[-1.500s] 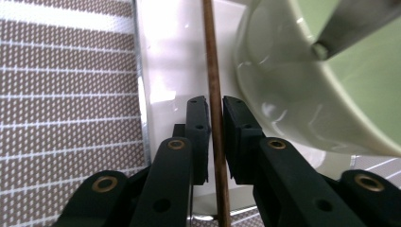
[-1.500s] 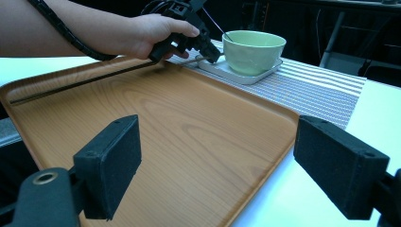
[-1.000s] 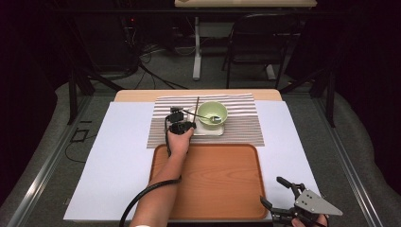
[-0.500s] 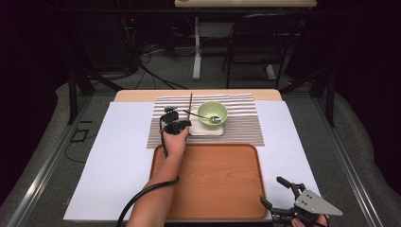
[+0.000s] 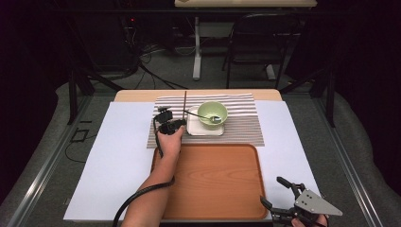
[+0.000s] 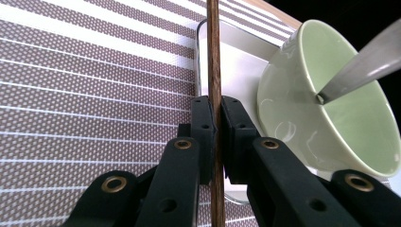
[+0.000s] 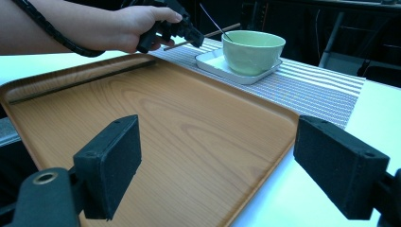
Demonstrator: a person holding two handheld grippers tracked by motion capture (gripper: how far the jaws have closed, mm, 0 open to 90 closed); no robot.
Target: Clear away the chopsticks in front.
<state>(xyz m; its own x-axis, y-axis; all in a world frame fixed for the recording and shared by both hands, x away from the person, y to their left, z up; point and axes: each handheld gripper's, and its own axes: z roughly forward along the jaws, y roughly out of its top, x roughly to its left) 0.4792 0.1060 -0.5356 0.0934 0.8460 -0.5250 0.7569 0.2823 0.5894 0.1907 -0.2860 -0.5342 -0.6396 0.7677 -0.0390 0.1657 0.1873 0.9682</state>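
The left tool (image 6: 215,142) pinches a brown chopstick (image 6: 213,56) over the striped mat (image 5: 246,124), just beside the green bowl (image 5: 213,113) (spoon inside). The right tool (image 7: 217,170) hangs spread at the wooden tray (image 5: 213,184)'s near-right corner.

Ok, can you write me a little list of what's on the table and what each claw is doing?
left claw: shut on the brown stick, over the striped mat
right claw: open, holding nothing, near the tray's corner
bowl: green, on a white square plate
spoon: metal, resting in the bowl
tray: wooden, nothing on it
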